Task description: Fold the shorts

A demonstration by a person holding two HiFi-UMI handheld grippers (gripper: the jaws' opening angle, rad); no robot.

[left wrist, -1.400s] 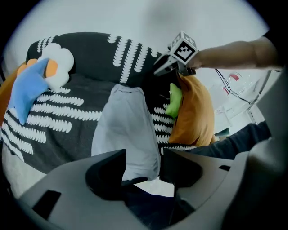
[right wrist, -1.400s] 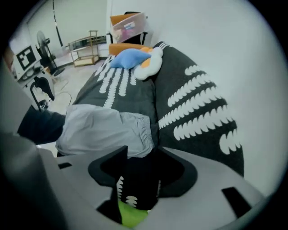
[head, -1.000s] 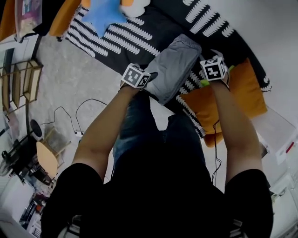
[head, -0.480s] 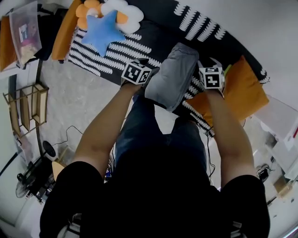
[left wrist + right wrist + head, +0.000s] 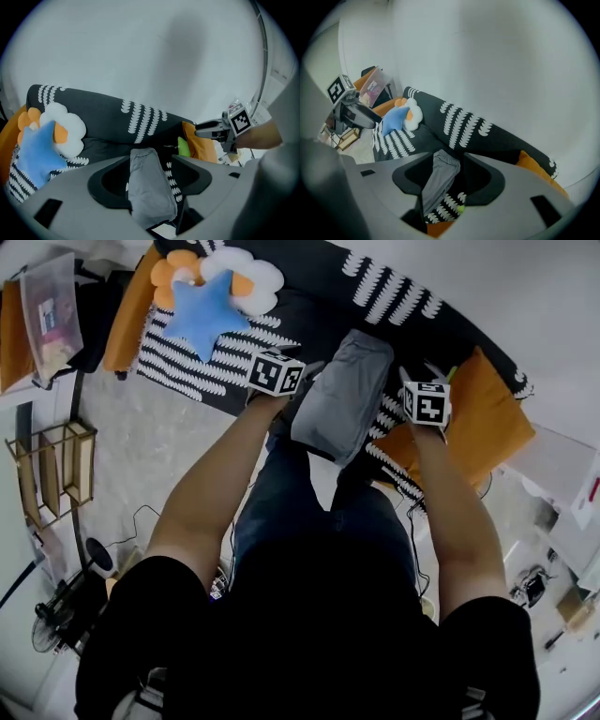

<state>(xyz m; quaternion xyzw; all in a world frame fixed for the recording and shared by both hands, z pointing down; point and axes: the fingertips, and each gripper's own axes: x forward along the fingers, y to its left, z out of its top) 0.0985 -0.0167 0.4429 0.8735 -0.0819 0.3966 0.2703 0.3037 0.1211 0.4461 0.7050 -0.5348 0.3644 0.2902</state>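
Note:
The grey shorts [image 5: 342,395] lie folded into a narrow strip on the black sofa [image 5: 309,310] with white markings, their near end hanging over its front edge. My left gripper [image 5: 312,367] hovers at the strip's left side, jaws apart, holding nothing. In the left gripper view the shorts [image 5: 147,187] show through the gap. My right gripper [image 5: 418,381] hovers to the right of the shorts, over the orange cushion's edge, also open and empty. Below its spread jaws lie the shorts [image 5: 438,180].
A blue star cushion [image 5: 202,310] and a white-and-orange flower cushion [image 5: 239,268] lie on the sofa's left end. An orange cushion [image 5: 487,418] sits at its right, with a small green ball [image 5: 460,209] beside it. A wooden rack [image 5: 56,470] and cables stand on the floor at left.
Both grippers have lifted higher above the sofa, and the left one has slid further along the shorts' left side. The shorts have stayed where they lay.

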